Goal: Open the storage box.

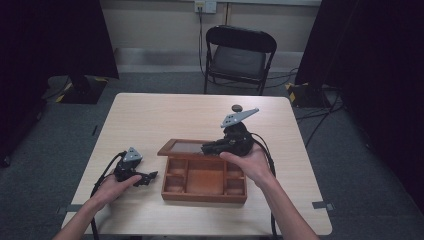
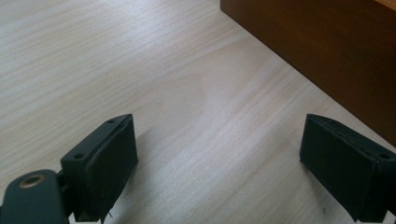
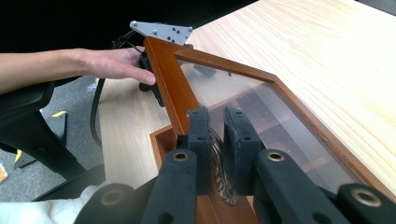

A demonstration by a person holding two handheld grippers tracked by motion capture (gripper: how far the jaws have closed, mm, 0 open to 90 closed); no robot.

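Table (image 1: pixel 150 120) lies bare beyond box (image 1: pixel 204 181) edge.

One wooden box (image 1: pixel 204 182) sits on one table (image 1: pixel 150 115), with one glass-paned lid (image 1: pixel 182 148) raised at its far edge. Two grippers work at the box: the left gripper (image 1: pixel 149 176) just left of it, the right gripper (image 1: pixel 206 148) at its lid. One folding chair (image 1: pixel 237 55) stands beyond the table.

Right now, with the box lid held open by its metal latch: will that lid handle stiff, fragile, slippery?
The lid is probably stiff: a solid wood frame. Its clear pane looks fragile, so avoid knocks. The right gripper pinches only a small ornate metal latch, which may slip; the lid would likely drop onto the box.
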